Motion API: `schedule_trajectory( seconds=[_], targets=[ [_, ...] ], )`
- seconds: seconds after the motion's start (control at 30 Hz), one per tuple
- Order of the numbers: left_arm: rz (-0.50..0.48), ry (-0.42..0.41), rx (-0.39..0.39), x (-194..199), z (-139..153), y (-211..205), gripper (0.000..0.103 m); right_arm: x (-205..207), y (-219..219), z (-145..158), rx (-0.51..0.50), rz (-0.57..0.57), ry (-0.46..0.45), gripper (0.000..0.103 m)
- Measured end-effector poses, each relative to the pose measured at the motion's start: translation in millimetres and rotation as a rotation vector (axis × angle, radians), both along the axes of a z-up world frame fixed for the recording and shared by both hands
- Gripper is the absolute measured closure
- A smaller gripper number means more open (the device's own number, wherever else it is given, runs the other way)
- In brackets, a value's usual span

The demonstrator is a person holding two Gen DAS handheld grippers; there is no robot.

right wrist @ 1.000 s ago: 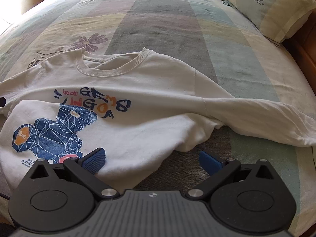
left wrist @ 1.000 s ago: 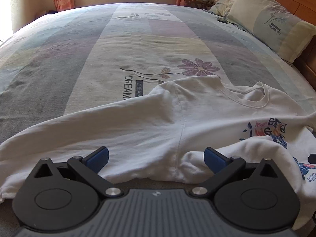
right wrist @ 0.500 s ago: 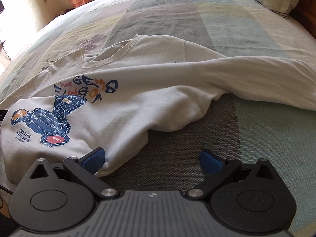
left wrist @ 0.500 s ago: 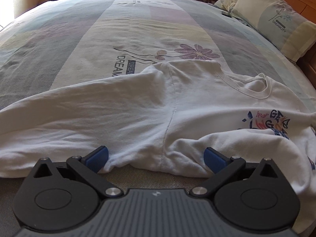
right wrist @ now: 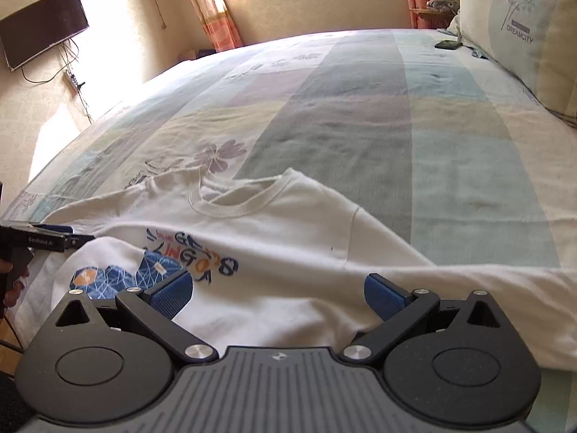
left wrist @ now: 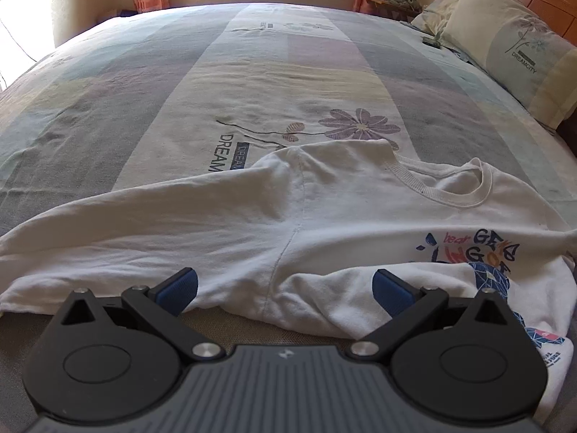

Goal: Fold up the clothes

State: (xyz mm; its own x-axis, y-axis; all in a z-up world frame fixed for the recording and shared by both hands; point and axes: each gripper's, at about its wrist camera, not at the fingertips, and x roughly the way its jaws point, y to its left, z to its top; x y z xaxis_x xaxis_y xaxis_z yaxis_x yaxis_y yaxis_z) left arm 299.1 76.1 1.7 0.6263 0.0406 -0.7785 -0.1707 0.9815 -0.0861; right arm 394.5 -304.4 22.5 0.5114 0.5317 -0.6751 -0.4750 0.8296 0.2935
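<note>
Both jaws stood wide and empty. The right gripper (right wrist: 277,294) had advanced over the white sweatshirt (right wrist: 288,252) hem; the left gripper (left wrist: 285,287) had backed slightly at the armpit fold. The garment lay rumpled on the bedspread (left wrist: 252,72), probably about to be pinched.

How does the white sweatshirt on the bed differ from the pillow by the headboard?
The white long-sleeved sweatshirt lies flat and rumpled on the bedspread, its hem bunched up; the pale cream-and-green pillow stands plump and propped up at the head of the bed. The sweatshirt carries a blue geometric bear and colourful lettering; the pillow shows a thin flower sketch with the word DREAMCITY. The sweatshirt lies right in front of both tongs; the pillow sits far off. Both are pale, soft fabric.
</note>
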Motion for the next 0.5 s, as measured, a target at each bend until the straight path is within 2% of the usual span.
schedule_trajectory(
  seconds=[0.1,0.23,0.3,0.37,0.5],
  targets=[
    [0.005,-0.024,-0.021,-10.6,9.8,-12.8,0.001,46.6,2.8,6.4,0.039,0.037,-0.021,0.000],
    [0.012,-0.017,0.018,-26.4,18.1,-25.1,0.001,100.3,16.0,-16.3,0.092,0.112,0.066,0.000],
    [0.031,-0.013,0.036,-34.7,20.8,-26.4,0.001,117.4,19.0,-28.7,0.109,0.089,0.124,0.000],
    [0.063,-0.010,0.043,-44.0,23.2,-25.6,0.001,116.4,25.4,-32.9,0.144,0.118,0.149,0.000],
    [0.100,-0.004,0.027,-50.6,23.1,-22.6,0.001,90.8,50.0,-26.8,0.173,0.259,0.074,0.000]
  ],
)
